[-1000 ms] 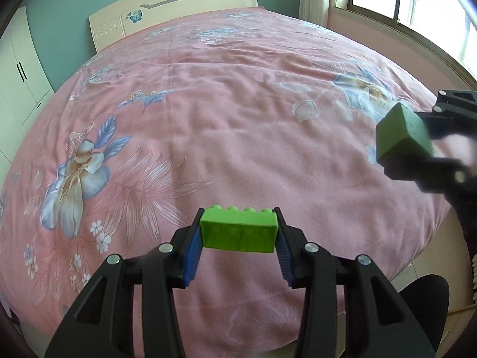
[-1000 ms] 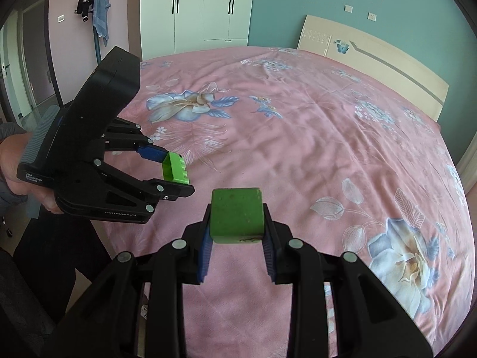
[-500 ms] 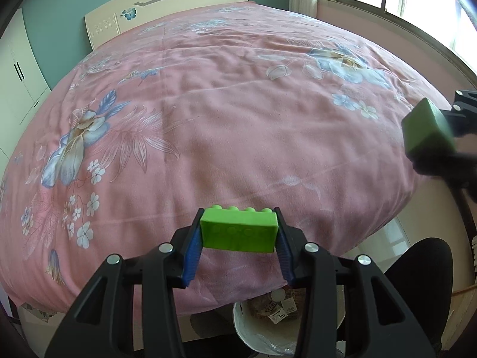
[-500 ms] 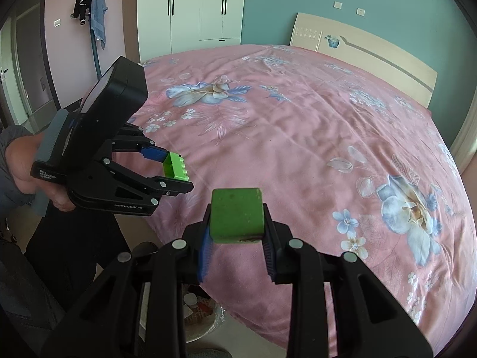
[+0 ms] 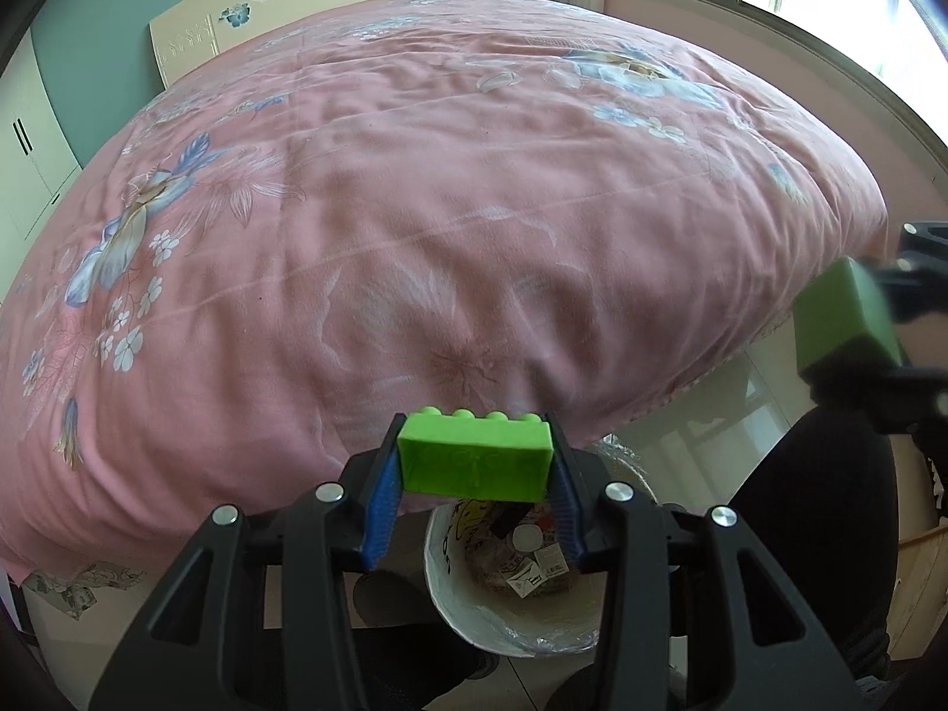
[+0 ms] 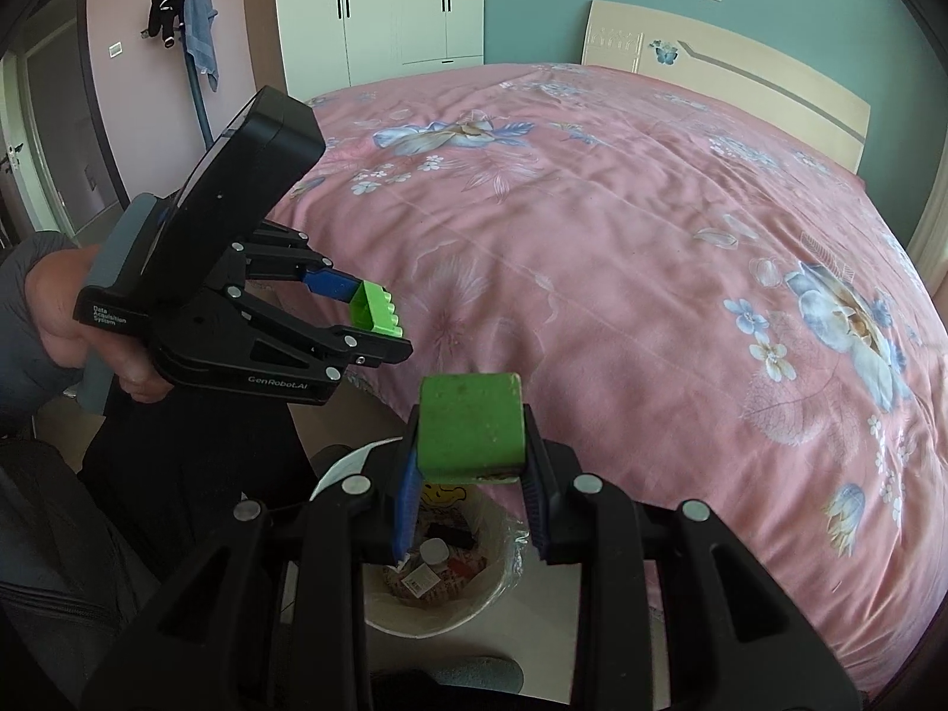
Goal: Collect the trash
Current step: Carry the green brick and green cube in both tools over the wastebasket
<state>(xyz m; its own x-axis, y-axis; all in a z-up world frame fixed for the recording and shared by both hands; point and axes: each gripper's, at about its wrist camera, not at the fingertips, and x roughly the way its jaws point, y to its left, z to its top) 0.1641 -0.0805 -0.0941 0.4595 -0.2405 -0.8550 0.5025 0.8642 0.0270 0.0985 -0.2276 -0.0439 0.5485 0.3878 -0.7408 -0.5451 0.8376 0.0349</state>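
left tongs (image 5: pixel 475 462) clamped on studded brick (image 5: pixel 474 453), right tongs (image 6: pixel 471 438) on cube (image 6: pixel 471 426), bin (image 5: pixel 503 610) now seemingly beneath both

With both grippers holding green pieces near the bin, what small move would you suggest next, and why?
Probably open the left gripper: its green toy brick appears to hang over the open trash bin. The right gripper, with its green block, sits nearer the rim.

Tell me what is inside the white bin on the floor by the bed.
The white bin holds paper scraps, a small white cap and a dark item. The left gripper and right gripper, with their green blocks, cover part of it; deeper contents are hidden.
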